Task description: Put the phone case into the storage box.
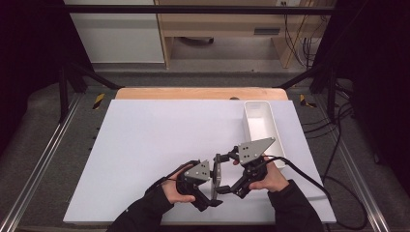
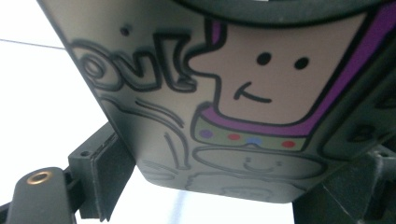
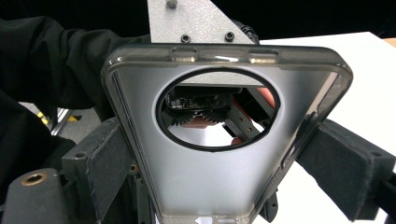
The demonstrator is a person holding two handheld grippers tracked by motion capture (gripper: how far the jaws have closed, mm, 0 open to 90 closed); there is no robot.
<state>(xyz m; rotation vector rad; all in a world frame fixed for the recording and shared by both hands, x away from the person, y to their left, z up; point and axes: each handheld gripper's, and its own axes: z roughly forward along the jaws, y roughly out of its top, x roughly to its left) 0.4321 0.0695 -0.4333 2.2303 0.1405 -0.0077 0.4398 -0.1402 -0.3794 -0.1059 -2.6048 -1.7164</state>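
Note:
A grey translucent phone case (image 1: 216,175) stands on edge above the near middle of the white table (image 1: 145,140), between both hands. Its outer back bears a cartoon face with purple outline and black lettering (image 2: 243,93), very close in the left gripper view. Its plain inner side with a round camera hole (image 3: 205,177) faces the right gripper view. My left gripper (image 1: 211,187) holds it from the left, its pads (image 2: 108,173) against the case's edges. My right gripper (image 1: 224,173) clamps it from the right, with a pad (image 3: 108,169) on each side edge.
A narrow white tray (image 1: 251,112) lies at the table's right side, just beyond the right gripper. A black cable (image 1: 309,180) trails off to the right. Metal rails run along both sides of the table, and a wooden edge shows at the far end.

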